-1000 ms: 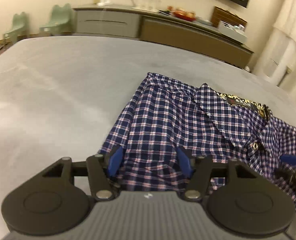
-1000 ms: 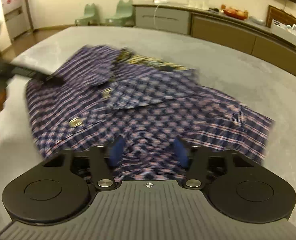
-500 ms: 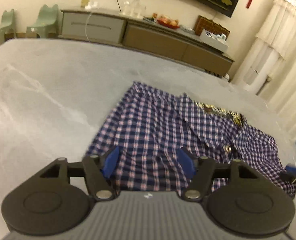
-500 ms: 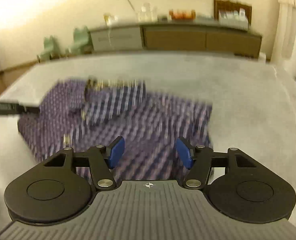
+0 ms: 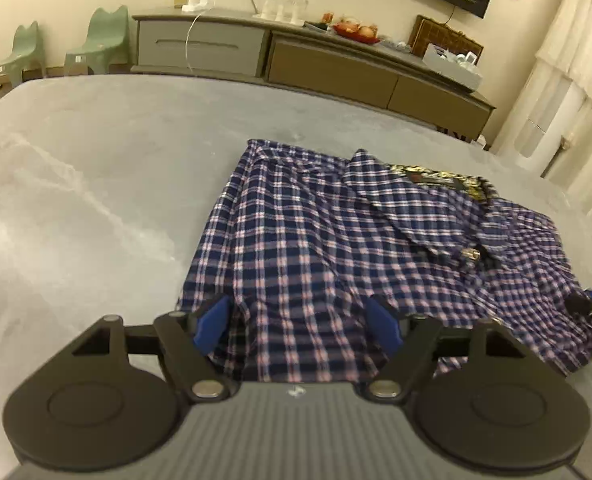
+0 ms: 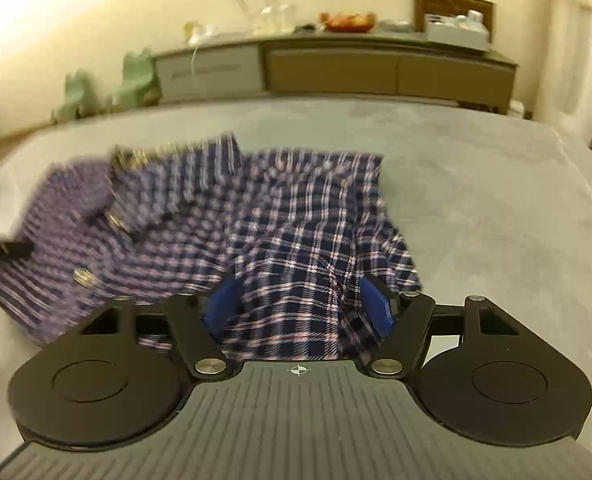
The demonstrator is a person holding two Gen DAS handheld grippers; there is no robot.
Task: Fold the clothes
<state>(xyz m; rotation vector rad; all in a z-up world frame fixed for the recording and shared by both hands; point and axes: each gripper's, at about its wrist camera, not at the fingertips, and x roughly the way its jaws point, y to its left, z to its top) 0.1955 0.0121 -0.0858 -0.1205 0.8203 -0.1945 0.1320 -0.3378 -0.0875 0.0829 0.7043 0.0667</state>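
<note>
A grey bed [image 5: 95, 184] fills the room's near half; beyond it a long sideboard [image 5: 296, 60] stands against the cream wall, two green chairs [image 5: 103, 40] to its left and white curtains [image 5: 568, 80] at far right. A plaid shirt [image 5: 336, 248] lies spread on the bed, right of centre. The left gripper [image 5: 298, 322] hangs released over the shirt's near hem, cloth between its spread fingers. The right gripper [image 6: 298, 306] is likewise unclenched, shirt cloth bunched between its blue pads [image 6: 221, 304].
</note>
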